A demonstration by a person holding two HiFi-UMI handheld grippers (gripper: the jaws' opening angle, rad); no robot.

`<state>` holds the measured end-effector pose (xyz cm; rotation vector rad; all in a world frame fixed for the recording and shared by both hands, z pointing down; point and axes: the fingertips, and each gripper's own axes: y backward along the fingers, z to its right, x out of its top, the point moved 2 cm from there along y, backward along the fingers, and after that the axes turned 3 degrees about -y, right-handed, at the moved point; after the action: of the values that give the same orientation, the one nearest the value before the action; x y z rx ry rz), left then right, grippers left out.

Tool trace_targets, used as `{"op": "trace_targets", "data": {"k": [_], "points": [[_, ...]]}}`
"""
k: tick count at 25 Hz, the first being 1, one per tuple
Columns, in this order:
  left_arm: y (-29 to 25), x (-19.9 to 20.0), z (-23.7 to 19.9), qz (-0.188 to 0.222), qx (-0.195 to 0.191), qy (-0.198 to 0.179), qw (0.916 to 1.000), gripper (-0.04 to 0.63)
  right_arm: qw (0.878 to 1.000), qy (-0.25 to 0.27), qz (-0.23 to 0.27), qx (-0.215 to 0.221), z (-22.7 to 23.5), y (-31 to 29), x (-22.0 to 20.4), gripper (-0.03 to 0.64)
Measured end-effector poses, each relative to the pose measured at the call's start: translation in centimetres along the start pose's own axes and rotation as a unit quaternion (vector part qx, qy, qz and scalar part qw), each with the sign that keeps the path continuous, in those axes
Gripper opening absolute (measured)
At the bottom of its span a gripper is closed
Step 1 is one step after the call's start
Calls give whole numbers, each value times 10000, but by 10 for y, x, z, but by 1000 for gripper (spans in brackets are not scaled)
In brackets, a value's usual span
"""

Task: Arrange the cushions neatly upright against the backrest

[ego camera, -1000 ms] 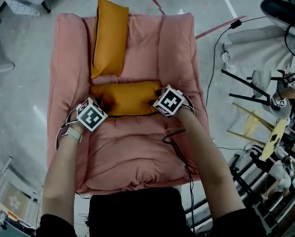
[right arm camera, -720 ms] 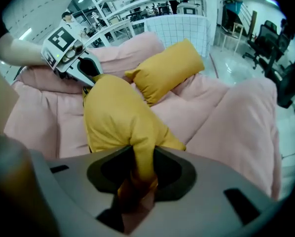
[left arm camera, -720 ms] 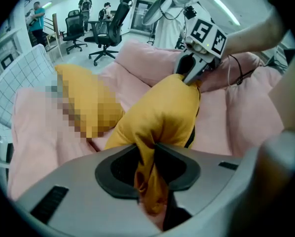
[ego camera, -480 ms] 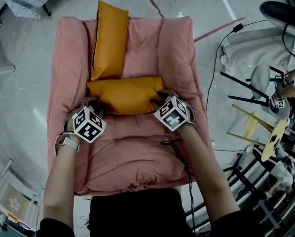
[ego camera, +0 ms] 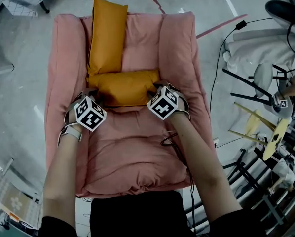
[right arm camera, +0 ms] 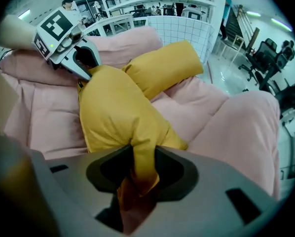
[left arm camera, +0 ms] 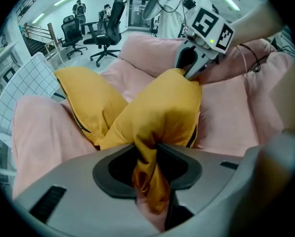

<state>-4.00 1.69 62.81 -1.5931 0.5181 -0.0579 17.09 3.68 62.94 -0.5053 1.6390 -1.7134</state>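
you've got the crosswise cushion [ego camera: 125,87] pinned at both ends. your left gripper [ego camera: 94,97] has its left end and your right gripper [ego camera: 155,89] has its right end, both pointing steeply down into the pink sofa [ego camera: 137,147]. in the left gripper view a bunched fold of orange fabric runs straight down between the jaws. they're nearly together and pinching it, though they've just eased open a touch with the cloth between them. it's the same in the right gripper view: a twisted corner of the cushion is squeezed in a narrow gap, and those jaws have also just loosened slightly around the fabric.

the cushion lies sideways across the middle of the sofa, right where the seat meets the backrest [ego camera: 145,38]. it sits about midway between the sofa's left and right edges and well back from the front edge. each gripper view shows it puffed up between your two hands, with the opposite gripper biting its far end.

the upright cushion [ego camera: 107,36] stands lengthwise against the backrest toward the sofa's far left corner, its top poking just past the back edge. its lower end touches the left part of the cushion you're holding, and together they make an l shape.

a black cable [ego camera: 174,141] trails over the seat beside your right forearm, near the sofa's right edge.
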Motion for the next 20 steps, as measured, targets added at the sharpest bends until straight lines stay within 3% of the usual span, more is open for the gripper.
{"op": "trace_targets", "data": {"k": [13,20], "points": [[-32,0,0,-114,-37,304,9995,146,9996,-33,-16,279,5,-24,-4,175],[5,-2,-6,101,237,909,9955,206,9992,105,-16,395,16,6,1,229]]}}
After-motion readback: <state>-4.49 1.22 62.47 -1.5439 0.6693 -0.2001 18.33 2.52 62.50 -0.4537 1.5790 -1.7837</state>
